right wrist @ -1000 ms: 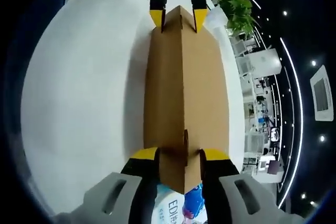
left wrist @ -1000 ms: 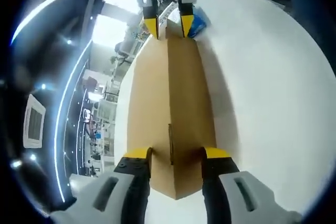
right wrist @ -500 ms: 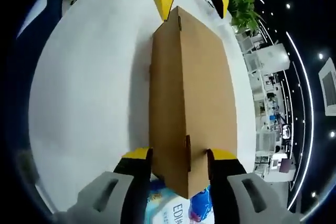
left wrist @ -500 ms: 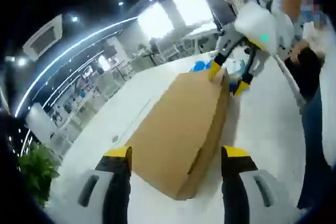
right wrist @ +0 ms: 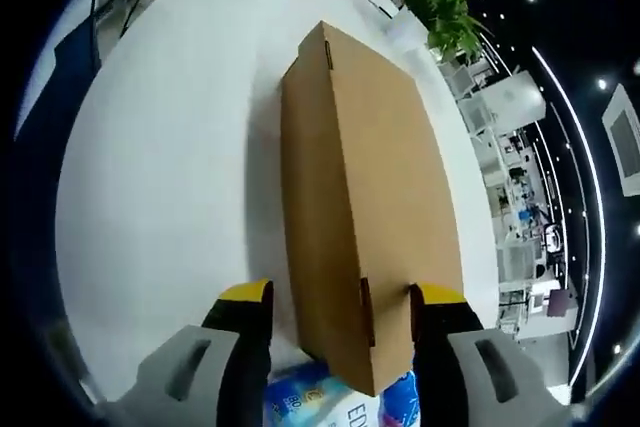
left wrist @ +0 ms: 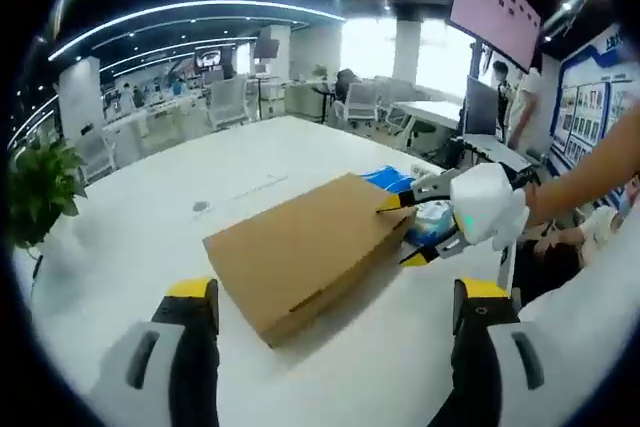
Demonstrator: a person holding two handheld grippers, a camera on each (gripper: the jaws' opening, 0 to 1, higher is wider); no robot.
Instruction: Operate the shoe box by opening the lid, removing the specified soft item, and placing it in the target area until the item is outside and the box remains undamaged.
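Two claws: left claw [left wrist: 335, 299] apart, lower frame; right claw [right wrist: 340, 299] apart, straddling shoe box [right wrist: 365, 197] end.
Lid: closed.
Risk: cardboard corner crushing if jaws clamp hard.

Left tongs [left wrist: 335, 299]: two pale grey moulded jaws, each with an oblong slot in its shoulder, then a black finger capped by a yellow tip. Right tongs [right wrist: 340, 299] are built the same: grey slotted shoulders, black fingers, yellow tips. In the left gripper view the right tongs' body is a rounded white housing with a small green light and yellow-tipped black fingers. The person's forearm behind it is bare.
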